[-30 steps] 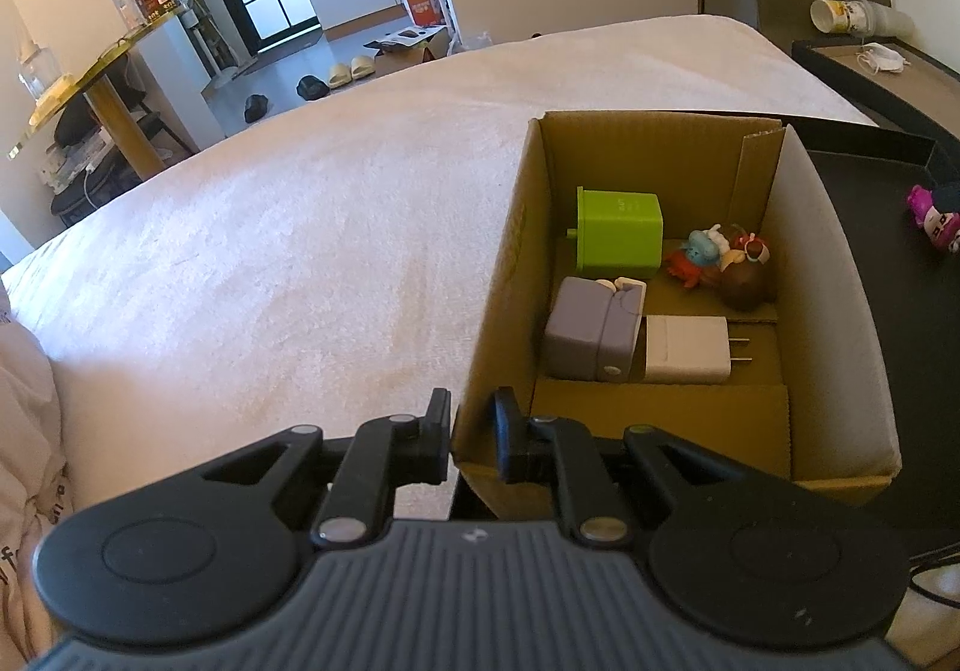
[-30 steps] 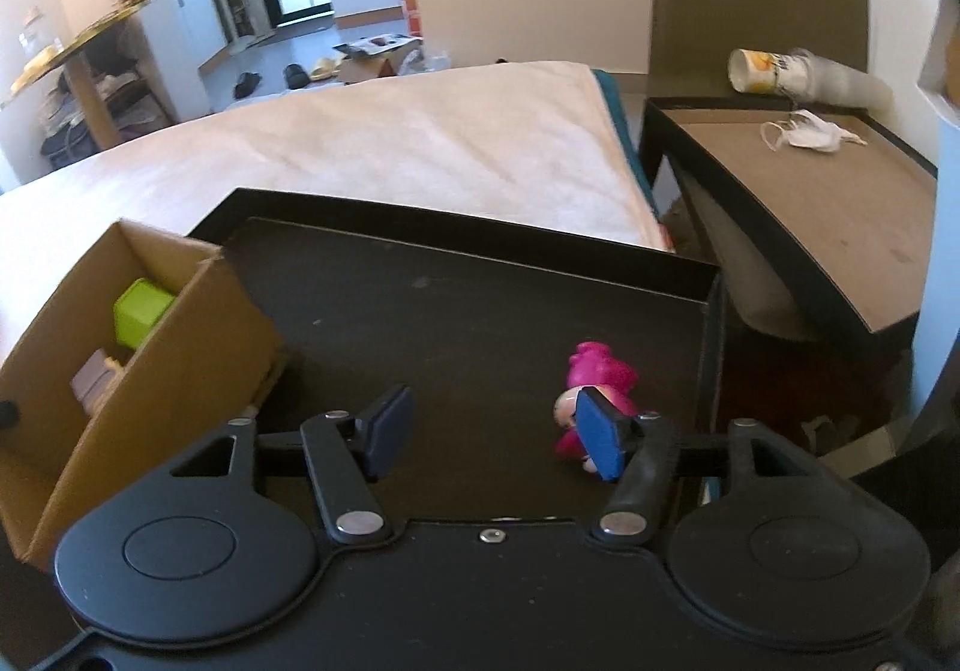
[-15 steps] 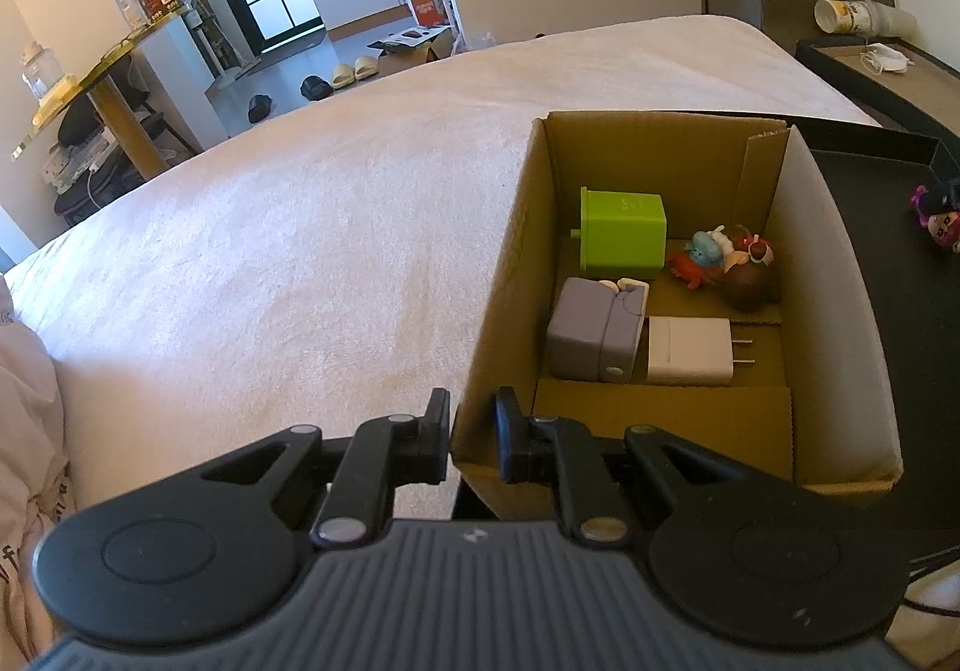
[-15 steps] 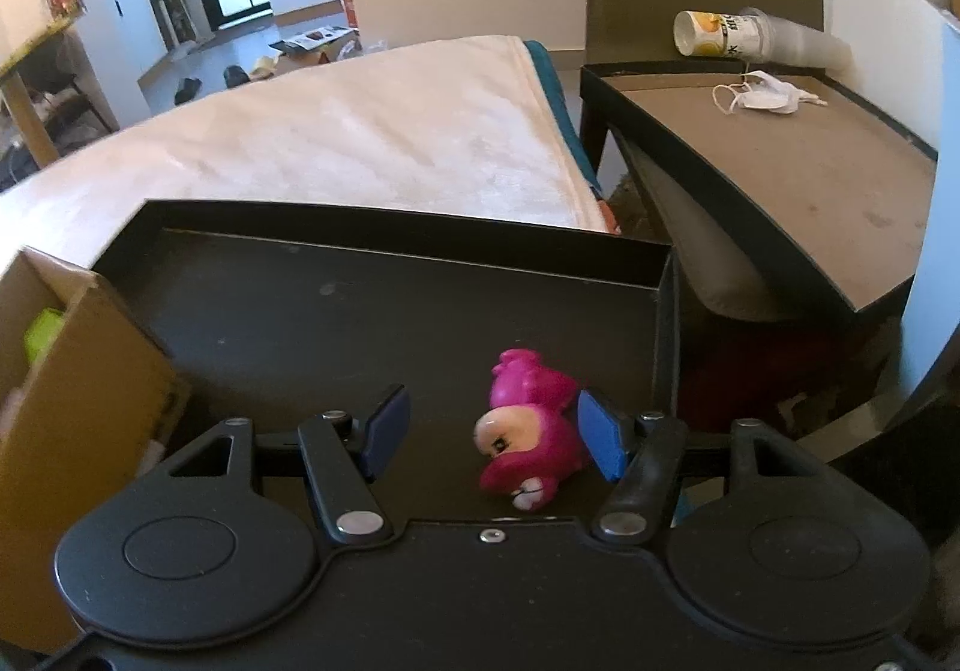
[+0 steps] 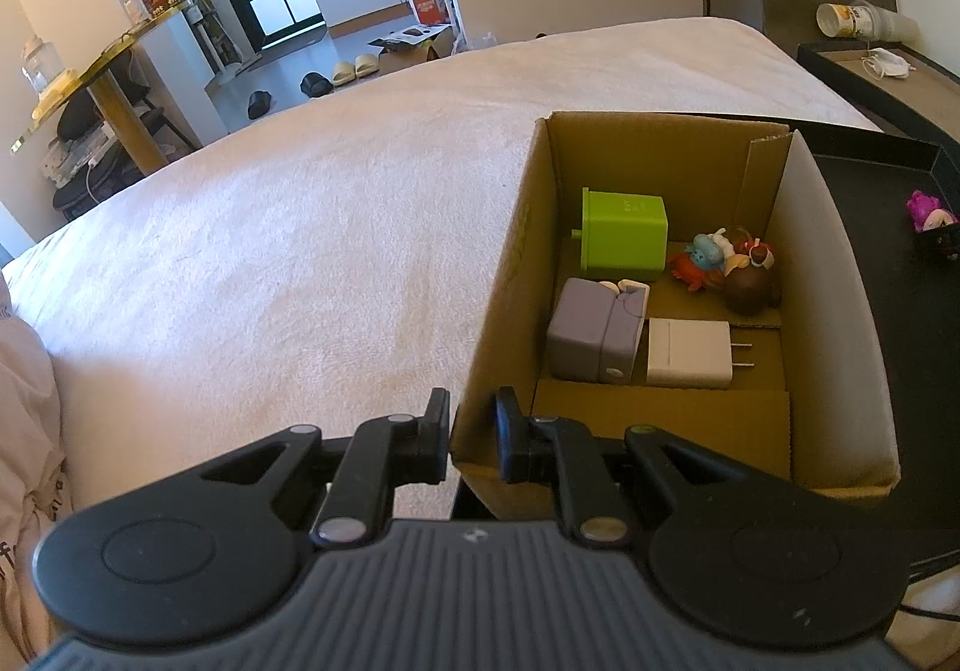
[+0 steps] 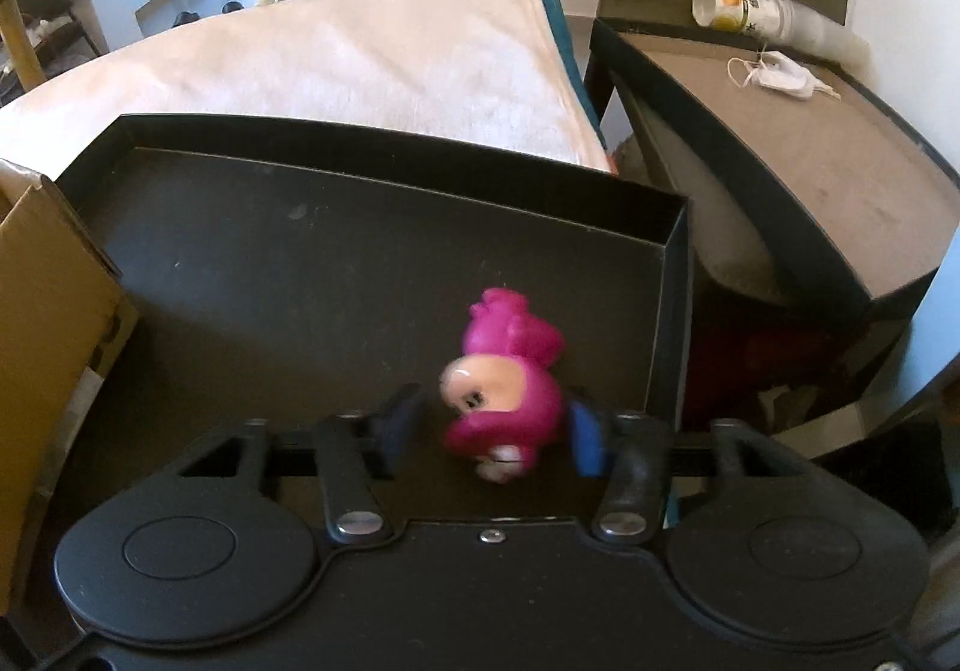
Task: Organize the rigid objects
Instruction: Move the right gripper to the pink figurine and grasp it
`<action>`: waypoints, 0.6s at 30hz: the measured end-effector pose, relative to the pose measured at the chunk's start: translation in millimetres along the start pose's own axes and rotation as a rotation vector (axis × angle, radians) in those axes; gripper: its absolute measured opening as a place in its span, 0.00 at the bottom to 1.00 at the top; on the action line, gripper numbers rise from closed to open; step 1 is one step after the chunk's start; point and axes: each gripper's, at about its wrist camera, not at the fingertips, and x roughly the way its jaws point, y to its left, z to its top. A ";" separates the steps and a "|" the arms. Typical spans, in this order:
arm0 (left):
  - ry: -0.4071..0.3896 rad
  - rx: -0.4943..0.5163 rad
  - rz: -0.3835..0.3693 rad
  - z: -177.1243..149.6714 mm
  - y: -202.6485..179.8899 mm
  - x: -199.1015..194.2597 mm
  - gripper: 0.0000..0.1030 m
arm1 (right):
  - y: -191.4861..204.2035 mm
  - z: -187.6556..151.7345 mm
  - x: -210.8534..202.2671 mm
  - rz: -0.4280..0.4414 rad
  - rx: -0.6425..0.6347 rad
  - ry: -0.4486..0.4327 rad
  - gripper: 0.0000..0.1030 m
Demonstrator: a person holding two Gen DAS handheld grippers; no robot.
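A pink toy figure (image 6: 507,380) lies in the black tray (image 6: 384,149), between the blue pads of my right gripper (image 6: 492,431), which is open around it with small gaps on both sides. It also shows far right in the left wrist view (image 5: 927,209). My left gripper (image 5: 473,440) is shut on the near left corner of the cardboard box (image 5: 498,299). The box holds a green block (image 5: 624,236), a grey adapter (image 5: 594,332), a white charger (image 5: 690,353) and small toy figures (image 5: 726,266).
The box and tray rest on a bed with a white cover (image 5: 300,251). A black side table (image 6: 780,131) with a cup (image 6: 732,8) and a face mask (image 6: 780,77) stands to the right. The box edge (image 6: 42,311) shows left in the right wrist view.
My right gripper has moved right and forward so the pink figure now sits between its fingers, which have narrowed. The left gripper has stayed shut on the box corner.
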 end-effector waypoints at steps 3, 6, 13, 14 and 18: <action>0.001 0.003 0.003 0.3 -0.4 0.6 0.14 | 2.3 0.4 -4.9 0.023 -0.007 -0.008 0.40; 0.004 0.002 -0.001 0.6 0.1 0.5 0.13 | 6.5 -0.5 -11.8 0.039 -0.014 -0.009 0.40; 0.014 -0.006 -0.007 2.2 0.5 0.8 0.13 | 18.9 -0.5 -33.7 0.106 -0.047 -0.043 0.40; 0.015 -0.003 -0.006 2.3 0.1 0.9 0.13 | 20.6 -0.2 -35.8 0.111 -0.055 -0.044 0.40; 0.018 -0.013 -0.012 2.3 1.4 1.4 0.13 | 32.2 1.3 -46.6 0.126 -0.104 -0.049 0.40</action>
